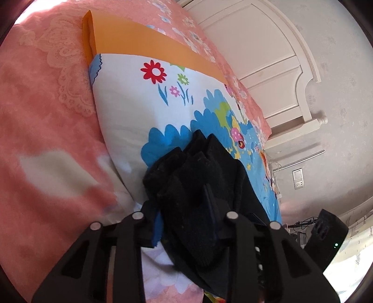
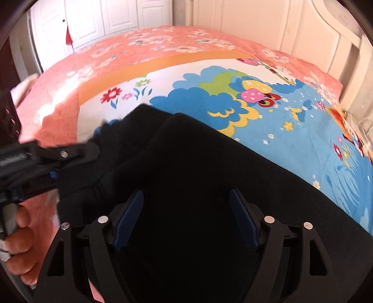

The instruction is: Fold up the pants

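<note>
Black pants (image 2: pixel 198 163) lie on a cartoon-print sheet (image 2: pixel 291 144) spread over the bed. In the left wrist view my left gripper (image 1: pixel 186 221) is shut on a bunched fold of the pants (image 1: pixel 198 177), lifted off the sheet (image 1: pixel 130 105). In the right wrist view the left gripper (image 2: pixel 93 151) shows at the left edge, clamped on the pants' end. My right gripper (image 2: pixel 186 209) is open, its blue pads (image 2: pixel 130 216) wide apart over the flat black cloth.
A pink floral bedspread (image 1: pixel 42 116) covers the bed. A white headboard (image 1: pixel 268 70) stands at the bed's end. White cupboard doors (image 2: pixel 105 21) are behind the bed. A dark crate (image 2: pixel 9 121) sits at the left edge. A black device (image 1: pixel 326 235) is at the right.
</note>
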Motion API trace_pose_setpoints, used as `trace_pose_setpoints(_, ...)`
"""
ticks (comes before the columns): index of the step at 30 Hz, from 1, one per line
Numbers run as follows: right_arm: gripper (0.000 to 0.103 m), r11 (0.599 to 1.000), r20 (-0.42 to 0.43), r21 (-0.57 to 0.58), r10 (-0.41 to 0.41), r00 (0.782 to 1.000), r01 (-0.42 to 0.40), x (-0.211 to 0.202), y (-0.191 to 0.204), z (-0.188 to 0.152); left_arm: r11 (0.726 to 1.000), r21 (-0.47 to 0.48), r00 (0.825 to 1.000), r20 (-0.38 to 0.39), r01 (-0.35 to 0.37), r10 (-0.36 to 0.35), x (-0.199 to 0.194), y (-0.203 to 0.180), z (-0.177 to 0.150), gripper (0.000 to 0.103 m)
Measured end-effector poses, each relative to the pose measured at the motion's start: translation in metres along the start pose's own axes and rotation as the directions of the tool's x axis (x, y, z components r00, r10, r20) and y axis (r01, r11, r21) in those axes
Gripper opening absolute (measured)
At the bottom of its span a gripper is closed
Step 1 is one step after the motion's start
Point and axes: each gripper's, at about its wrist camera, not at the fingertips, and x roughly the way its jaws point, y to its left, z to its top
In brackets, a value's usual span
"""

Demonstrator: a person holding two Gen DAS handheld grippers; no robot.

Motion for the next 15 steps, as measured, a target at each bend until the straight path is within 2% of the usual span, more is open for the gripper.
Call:
trace_pose_setpoints(2,0.075,0.995,0.018,0.092,0.032,0.999,-0.033,-0.027,-0.02,-0.009,1.0,-0.005,1.0,-0.006,0.017,-0.017,-0.001,0.003,0.001,0.027)
trace_pose_setpoints(4,0.075,0.984,0.001,0.179,0.012,1.0,-0.012,-0.047,-0.045,-0.025,1.0,0.003,1.0,-0.006,0.023,-0.023,-0.001,0.005,0.001,0.026)
trace_pose_setpoints(6,0.07,0.968,-0.04,0.251,-0.01,0.999,0.019,-0.055,-0.068,-0.04,1.0,0.005,1.0,-0.002,0.016,-0.016,-0.001,0.003,0.0,0.026)
trace_pose_setpoints(7,0.069,0.954,-0.072,0.297,-0.013,0.997,0.034,-0.06,-0.082,-0.051,1.0,0.015,1.0,0.003,-0.011,0.011,-0.003,-0.002,-0.001,0.024)
trace_pose_setpoints(8,0.068,0.943,-0.078,0.332,0.005,0.997,0.022,-0.065,-0.093,-0.059,0.998,0.036,0.999,0.014,-0.044,0.043,-0.006,-0.009,-0.002,0.018)
trace_pose_setpoints(9,0.069,0.925,-0.063,0.379,0.052,0.997,-0.024,-0.074,-0.106,-0.067,0.991,0.092,0.995,0.039,-0.094,0.09,-0.011,-0.023,-0.004,0.015)
trace_pose_setpoints(10,0.069,0.907,-0.05,0.416,0.096,0.994,-0.067,-0.079,-0.116,-0.072,0.969,0.186,0.985,0.081,-0.163,0.15,-0.018,-0.045,-0.009,0.014)
trace_pose_setpoints(11,0.078,0.873,-0.036,0.472,0.159,0.987,-0.123,-0.083,-0.128,-0.078,0.93,0.281,0.969,0.132,-0.237,0.207,-0.024,-0.069,-0.016,0.014)
trace_pose_setpoints(12,0.09,0.83,-0.019,0.531,0.215,0.976,-0.173,-0.086,-0.14,-0.082,0.875,0.376,0.95,0.192,-0.304,0.247,-0.029,-0.096,-0.027,0.013)
trace_pose_setpoints(13,0.09,0.763,-0.003,0.606,0.286,0.958,-0.226,-0.087,-0.153,-0.086,0.804,0.471,0.929,0.254,-0.363,0.271,-0.031,-0.124,-0.041,0.013)
trace_pose_setpoints(14,0.09,0.697,0.009,0.664,0.354,0.935,-0.27,-0.088,-0.166,-0.09,0.695,0.577,0.901,0.33,-0.429,0.281,-0.032,-0.158,-0.064,0.013)
trace_pose_setpoints(15,0.09,0.642,0.031,0.701,0.407,0.913,-0.31,-0.089,-0.175,-0.092,0.556,0.673,0.871,0.412,-0.488,0.266,-0.029,-0.192,-0.095,0.012)
